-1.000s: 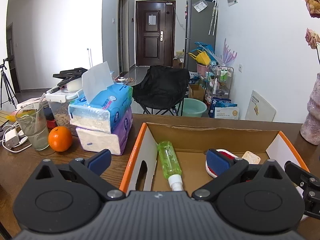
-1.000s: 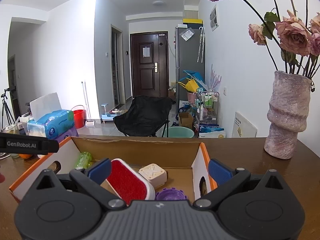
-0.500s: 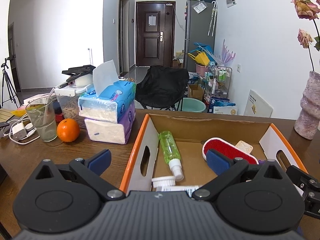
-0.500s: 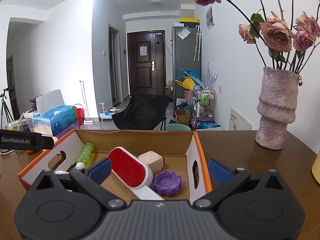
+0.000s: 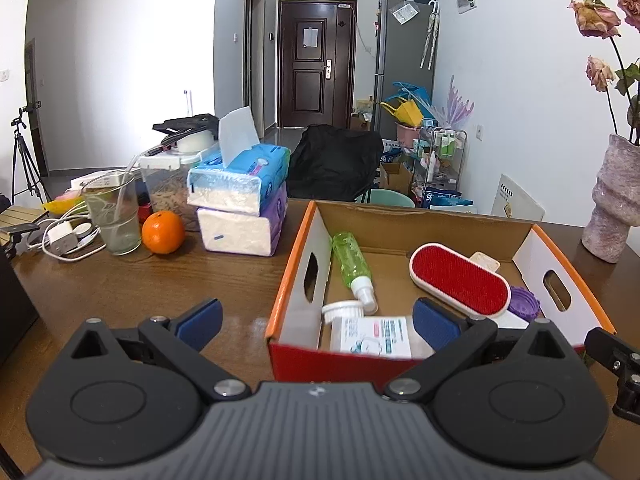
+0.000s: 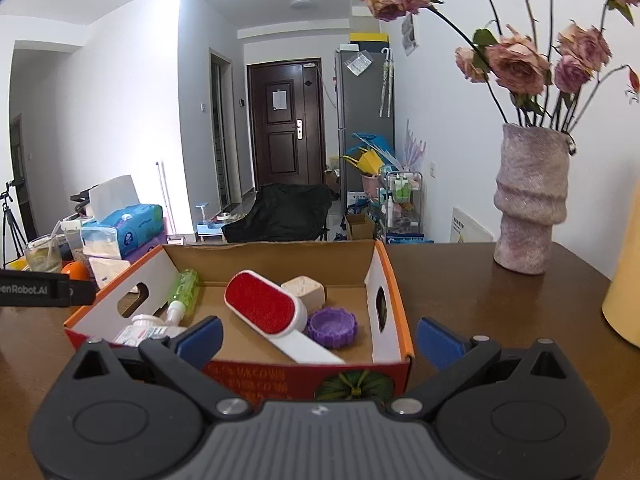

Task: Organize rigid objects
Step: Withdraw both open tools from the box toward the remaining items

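An orange-edged cardboard box [image 5: 298, 264] [image 6: 394, 292] sits on the brown table. Inside lie a green spray bottle [image 5: 352, 266] [image 6: 183, 292], a red lint brush [image 5: 460, 280] [image 6: 264, 308], a white pill bottle [image 5: 368, 332] [image 6: 140, 330], a purple lid [image 5: 524, 300] [image 6: 332, 326] and a beige cube [image 6: 306, 290]. My left gripper [image 5: 316, 322] is open in front of the box's near left corner, holding nothing. My right gripper [image 6: 318, 338] is open in front of the box's near wall, also holding nothing.
Stacked tissue packs [image 5: 244, 204], an orange [image 5: 163, 232], a glass [image 5: 114, 216] and cables [image 5: 64, 236] crowd the table's left. A pink vase [image 6: 528, 200] with dried roses stands at the right, and a yellow object [image 6: 624, 280] lies at the far right edge.
Both grippers have drawn back from over the box toward me, so more of the box's inside and its near wall show. Nothing in the box has moved.
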A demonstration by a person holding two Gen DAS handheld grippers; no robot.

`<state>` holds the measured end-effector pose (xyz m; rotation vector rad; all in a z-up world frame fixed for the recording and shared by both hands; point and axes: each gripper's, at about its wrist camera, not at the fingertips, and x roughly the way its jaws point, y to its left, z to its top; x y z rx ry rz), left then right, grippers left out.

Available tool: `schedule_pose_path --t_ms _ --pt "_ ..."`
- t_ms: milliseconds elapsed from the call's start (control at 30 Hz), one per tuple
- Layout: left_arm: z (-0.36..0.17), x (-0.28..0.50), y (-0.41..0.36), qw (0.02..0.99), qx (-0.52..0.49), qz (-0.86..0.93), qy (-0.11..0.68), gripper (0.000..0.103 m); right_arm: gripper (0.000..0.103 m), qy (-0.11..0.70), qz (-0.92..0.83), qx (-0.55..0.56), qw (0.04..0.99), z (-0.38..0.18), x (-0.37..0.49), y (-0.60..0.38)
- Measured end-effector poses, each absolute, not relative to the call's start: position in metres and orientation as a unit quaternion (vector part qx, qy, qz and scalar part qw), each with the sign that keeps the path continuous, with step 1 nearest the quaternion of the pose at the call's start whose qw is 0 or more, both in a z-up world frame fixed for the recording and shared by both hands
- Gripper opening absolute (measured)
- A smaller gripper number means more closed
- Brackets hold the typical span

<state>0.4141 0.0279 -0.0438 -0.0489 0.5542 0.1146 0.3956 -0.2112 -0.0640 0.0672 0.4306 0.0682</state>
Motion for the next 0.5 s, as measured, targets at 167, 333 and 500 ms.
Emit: schedule_pose_path --t_ms 167,333,500 --pt "-0.045 0.402 0.032 0.959 -0.025 0.06 0.276 0.103 0.103 0.216 0.031 0.029 0.976 -0.069 0.376 -0.207" --pt "-0.048 0.387 0.035 0.959 -0.023 0.063 0.276 0.103 0.103 0.219 0.03 0.027 0.975 -0.072 0.36 -0.204" --pt "-0.054 0.372 0.044 0.956 -0.027 0.064 0.284 0.103 0.103 0.224 0.024 0.028 0.974 -0.077 0.345 -0.202"
